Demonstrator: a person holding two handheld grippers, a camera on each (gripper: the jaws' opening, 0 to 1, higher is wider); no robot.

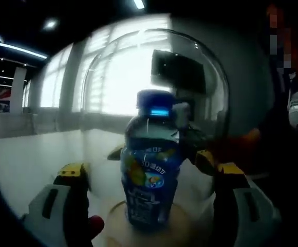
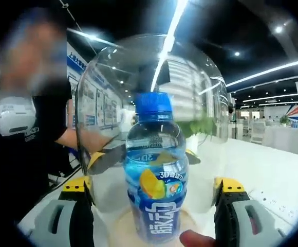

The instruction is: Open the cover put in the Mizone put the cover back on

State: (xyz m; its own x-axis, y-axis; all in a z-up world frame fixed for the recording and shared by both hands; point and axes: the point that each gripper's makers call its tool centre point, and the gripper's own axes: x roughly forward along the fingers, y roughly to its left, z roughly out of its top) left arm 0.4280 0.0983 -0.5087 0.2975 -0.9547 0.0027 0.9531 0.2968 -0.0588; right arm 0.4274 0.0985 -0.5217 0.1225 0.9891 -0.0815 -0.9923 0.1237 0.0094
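We see a blue-capped Mizone drink bottle [image 1: 150,170] with a blue label standing upright at the centre of a round pale wooden base [image 1: 190,226], enclosed by a clear glass dome cover [image 1: 108,87] that is seated over it.

In the left gripper view, the left gripper [image 1: 151,206], with yellow-tipped grey jaws, rises from 7 and 5 o'clock, its jaws spread wide on either side of the dome's lower wall; we cannot tell whether they press the glass. The opposite gripper's yellow-and-black tips show through the glass at roughly 3 and 9 o'clock of the bottle. A white tabletop [image 1: 20,164] stretches away at 9 o'clock, bright windows [image 1: 118,77] glare behind at 12, and a dark wall screen [image 1: 179,69] hangs at 1 o'clock.

In the right gripper view, the right gripper [image 2: 154,206] frames the bottle [image 2: 156,170] and dome [image 2: 190,77] likewise, jaws parted at 7 and 5 o'clock beside the glass, contact unclear. A fingertip [image 2: 195,238] shows at 6 o'clock. A person in a black shirt [image 2: 31,139] stands at 9 o'clock, and the white table [image 2: 262,164] runs off at 3 o'clock beneath ceiling strip lights [image 2: 177,15].
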